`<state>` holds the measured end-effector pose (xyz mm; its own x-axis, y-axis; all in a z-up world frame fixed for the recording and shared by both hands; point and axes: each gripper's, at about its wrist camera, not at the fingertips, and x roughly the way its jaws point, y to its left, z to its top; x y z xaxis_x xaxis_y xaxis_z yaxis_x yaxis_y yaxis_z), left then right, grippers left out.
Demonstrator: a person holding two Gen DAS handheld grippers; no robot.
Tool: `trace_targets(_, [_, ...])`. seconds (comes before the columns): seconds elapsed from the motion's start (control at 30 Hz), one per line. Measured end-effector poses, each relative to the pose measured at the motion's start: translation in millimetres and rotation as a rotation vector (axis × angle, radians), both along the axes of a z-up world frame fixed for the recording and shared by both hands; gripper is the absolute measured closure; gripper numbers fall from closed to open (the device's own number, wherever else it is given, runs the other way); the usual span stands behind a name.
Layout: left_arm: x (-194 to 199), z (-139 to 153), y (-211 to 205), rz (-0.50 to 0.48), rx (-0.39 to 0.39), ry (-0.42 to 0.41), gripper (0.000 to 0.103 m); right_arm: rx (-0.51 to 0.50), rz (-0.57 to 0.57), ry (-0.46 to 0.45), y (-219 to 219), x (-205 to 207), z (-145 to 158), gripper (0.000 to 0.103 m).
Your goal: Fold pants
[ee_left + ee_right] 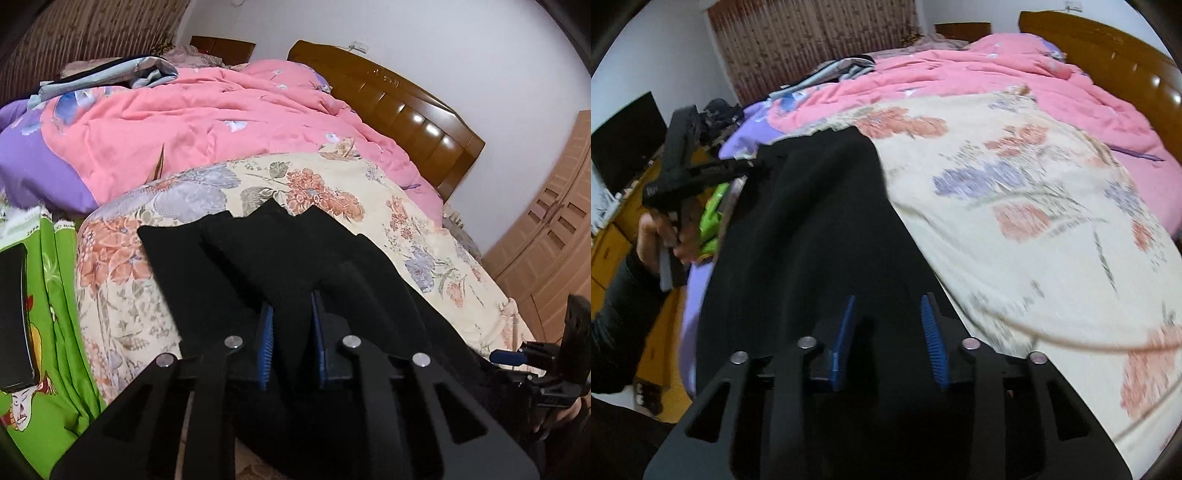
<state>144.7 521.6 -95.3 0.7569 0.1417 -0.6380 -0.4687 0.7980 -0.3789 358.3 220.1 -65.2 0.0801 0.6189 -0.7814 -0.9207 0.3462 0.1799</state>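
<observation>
Left gripper (291, 317) clamped on black fabric pants (258, 258), spread along near edge of floral cream bedspread (332, 184). Right gripper (886, 325) over same pants; grip cannot be told.

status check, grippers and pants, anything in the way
Left gripper shut on black pants. Right gripper part closed astride pants edge, grip unclear. Pants on floral sheet; nothing blocking.

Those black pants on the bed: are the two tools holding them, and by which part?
The left tool pinches a raised fold of the black pants. The right tool's grip cannot be told.
</observation>
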Motion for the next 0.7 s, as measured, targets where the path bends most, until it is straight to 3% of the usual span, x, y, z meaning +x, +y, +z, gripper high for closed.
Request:
trace_targets(0.17, [0.5, -9.0, 4.5, 0.022, -0.048, 0.002, 0.084, -0.079, 0.011, -0.013, 17.2, 0.1, -15.9, 0.072])
trace_targets(0.3, [-0.5, -12.0, 6.8, 0.021, -0.064, -0.005, 0.084, -0.092, 0.022, -0.074, 20.4, -7.7, -16.4, 0.073])
trace_targets(0.37, [0.0, -9.8, 3.0, 0.018, -0.033, -0.002, 0.086, -0.09, 0.046, -0.101, 20.8, -15.4, -16.4, 0.088])
trace_targets(0.43, [-1.0, -5.4, -2.2, 0.017, -0.007, -0.015, 0.089, -0.095, 0.047, -0.169, 21.8, -24.3, -11.3, 0.095])
trace_targets(0.63, [-30.5, 46.6, -21.7, 0.034, 0.086, -0.164, 0.089, -0.023, 0.097, -0.261, 16.3, -25.4, 47.7, 0.096])
trace_targets(0.7, [-36.3, 51.2, -24.3, 0.063, 0.118, -0.156, 0.089, -0.051, 0.109, -0.26, 21.9, -14.8, 48.5, 0.096])
